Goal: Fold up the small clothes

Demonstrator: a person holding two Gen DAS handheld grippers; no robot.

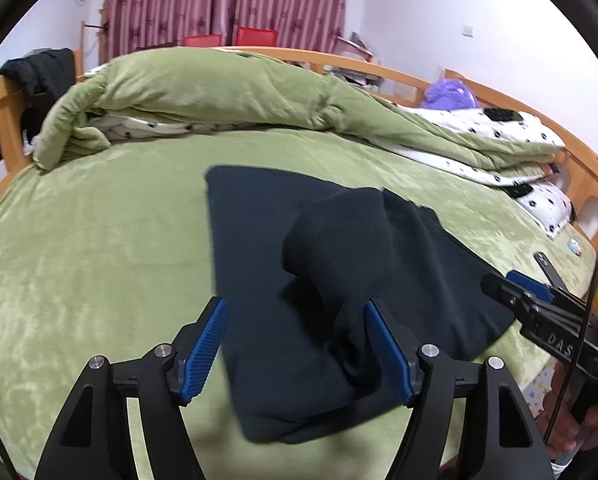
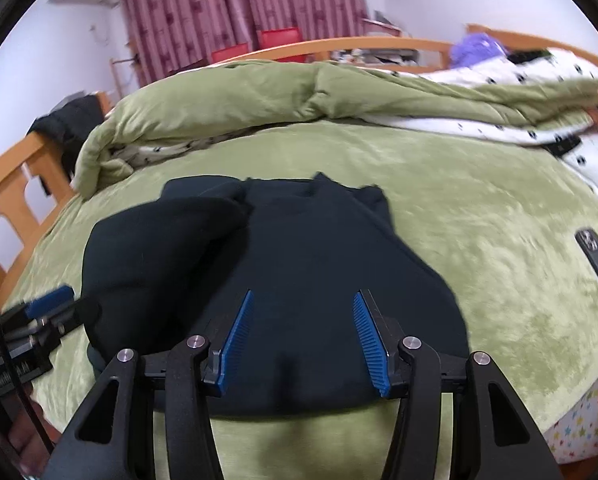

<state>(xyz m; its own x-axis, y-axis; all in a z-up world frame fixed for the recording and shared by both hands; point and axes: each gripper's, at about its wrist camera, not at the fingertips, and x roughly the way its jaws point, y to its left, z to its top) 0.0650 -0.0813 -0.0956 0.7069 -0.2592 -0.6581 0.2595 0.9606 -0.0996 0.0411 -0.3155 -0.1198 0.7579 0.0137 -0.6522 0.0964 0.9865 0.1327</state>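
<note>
Plainly, one dark garment (image 1: 259,248) lies spread on the green bedspread (image 1: 91,248), with a bunched fold (image 1: 339,240) of its own cloth raised over its right half; in the left wrist view the left gripper (image 1: 295,348) stands with its jaws wide apart above the near part of the garment, the raised fold's near end touching the inner face of the right blue pad (image 1: 387,352) but not pinched, the left pad clear of the cloth at its left edge; in the right wrist view the right gripper (image 2: 303,340) likewise has its jaws spread, holding nothing, over the near middle of the same garment (image 2: 319,260), which lies flat under and beyond both pads; whether those pads touch the cloth I cannot tell.

Each gripper shows at the edge of the other's view, cut off by the frame, so its jaws are hard to read there; the garment's near edge is partly hidden behind the gripper bodies, and both views are smeared by motion blur, so seams and sleeves cannot be made out.

Counted: one garment, two grippers, one green duvet (image 1: 203,88) heaped along the far side of the bed, one phone (image 2: 597,264) lying on the bedspread well to the right, two red chairs (image 1: 255,36) by the curtain (image 1: 227,0).
</note>
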